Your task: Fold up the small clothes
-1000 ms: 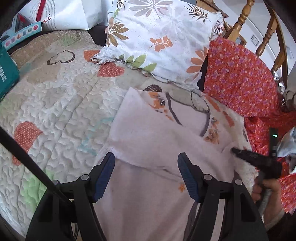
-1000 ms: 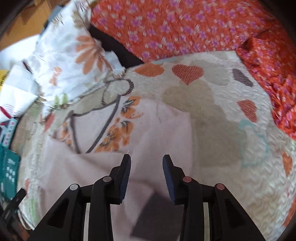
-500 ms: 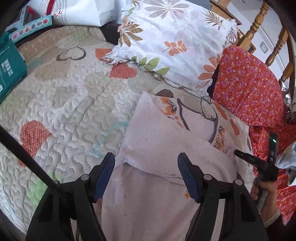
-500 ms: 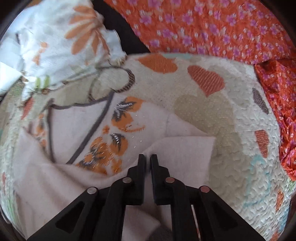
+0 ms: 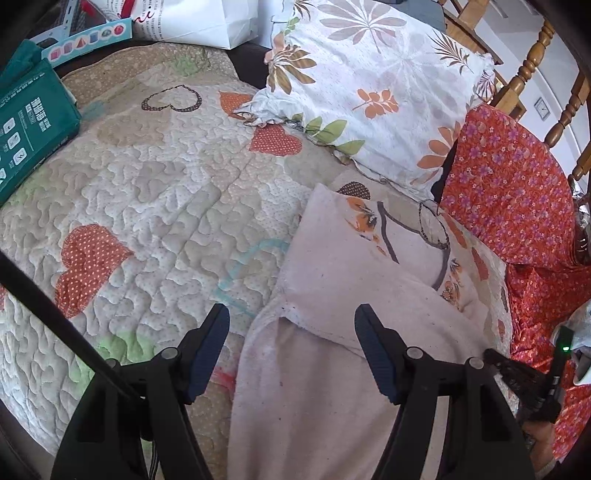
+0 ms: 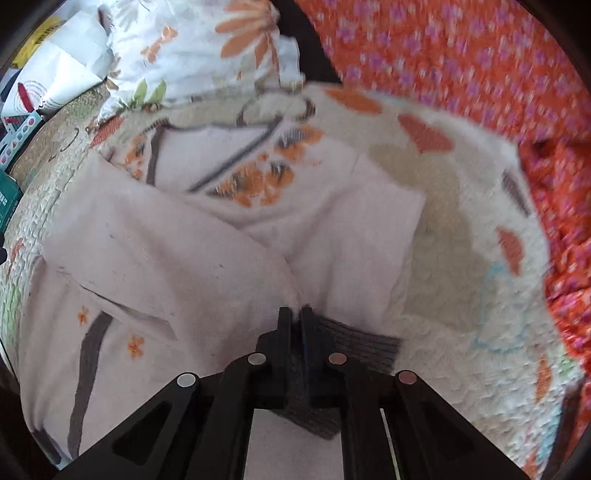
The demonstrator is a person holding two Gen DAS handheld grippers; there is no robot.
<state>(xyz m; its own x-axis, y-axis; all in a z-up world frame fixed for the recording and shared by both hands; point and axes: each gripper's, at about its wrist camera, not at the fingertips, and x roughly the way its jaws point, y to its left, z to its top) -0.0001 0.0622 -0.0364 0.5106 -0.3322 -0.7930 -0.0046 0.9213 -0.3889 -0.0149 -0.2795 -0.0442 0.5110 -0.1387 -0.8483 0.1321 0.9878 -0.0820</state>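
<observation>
A small pale pink garment (image 5: 343, 280) with orange flowers and grey trim lies partly folded on the quilt (image 5: 147, 192). My left gripper (image 5: 291, 314) hangs open just above the garment's folded left edge, with nothing between its pads. My right gripper (image 6: 295, 314) is closing to a narrow slit. It pinches the sleeve fabric (image 6: 332, 258) beside the grey ribbed cuff (image 6: 362, 343), which lies under its fingers. In the left wrist view the right gripper (image 5: 517, 373) shows at the lower right, held by a hand (image 5: 535, 439).
A floral pillow (image 5: 369, 85) lies behind the garment. A red flowered cloth (image 5: 509, 192) covers the right side, with a wooden chair back (image 5: 532, 59) above it. A green box (image 5: 29, 125) and a white bag (image 5: 199, 18) sit at the far left.
The right gripper's jaws came together on the sleeve and drew it back over the garment. The left gripper drifted a little to the left and stayed open.
</observation>
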